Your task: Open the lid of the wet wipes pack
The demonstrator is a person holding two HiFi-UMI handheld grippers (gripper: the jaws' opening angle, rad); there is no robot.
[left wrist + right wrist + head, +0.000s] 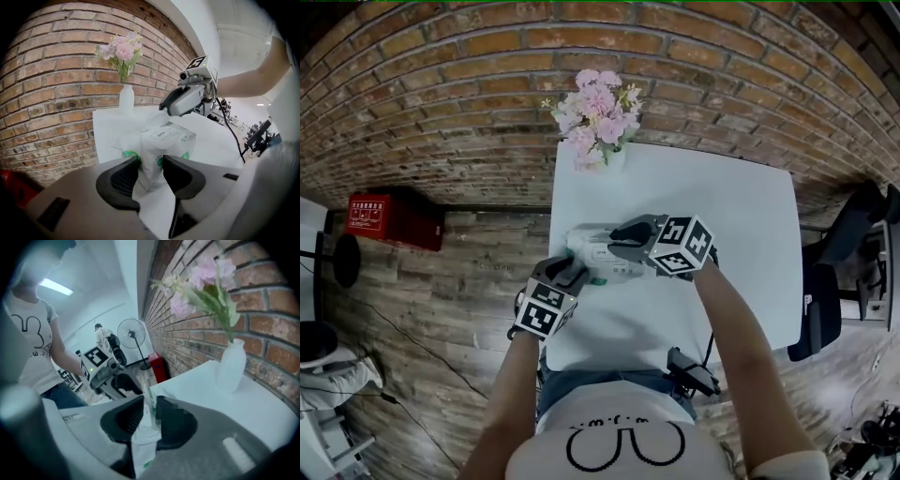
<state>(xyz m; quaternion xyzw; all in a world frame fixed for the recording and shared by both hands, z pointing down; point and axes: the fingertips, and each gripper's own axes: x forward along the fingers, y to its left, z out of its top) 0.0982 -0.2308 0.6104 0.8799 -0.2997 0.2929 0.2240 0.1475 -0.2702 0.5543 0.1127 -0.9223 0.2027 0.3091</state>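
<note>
Wet wipes pack (600,255) lies flat on white table (741,216), long axis crosswise in the head view, lid label (161,135) upward. Left gripper (150,171) clamps one end, right gripper (150,420) the opposite film edge.

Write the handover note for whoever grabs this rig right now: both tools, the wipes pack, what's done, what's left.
Left tool: shut on the near end of the wipes pack, holding it on the white table.
Right tool: shut on a thin white flap at the pack's far end; whether it is the lid's tab I cannot tell.
Lid: the panel marked OPEN lies flat on top, not lifted.
Done: both grips set.
Left to do: peel the lid up while the left tool steadies the pack.
</note>
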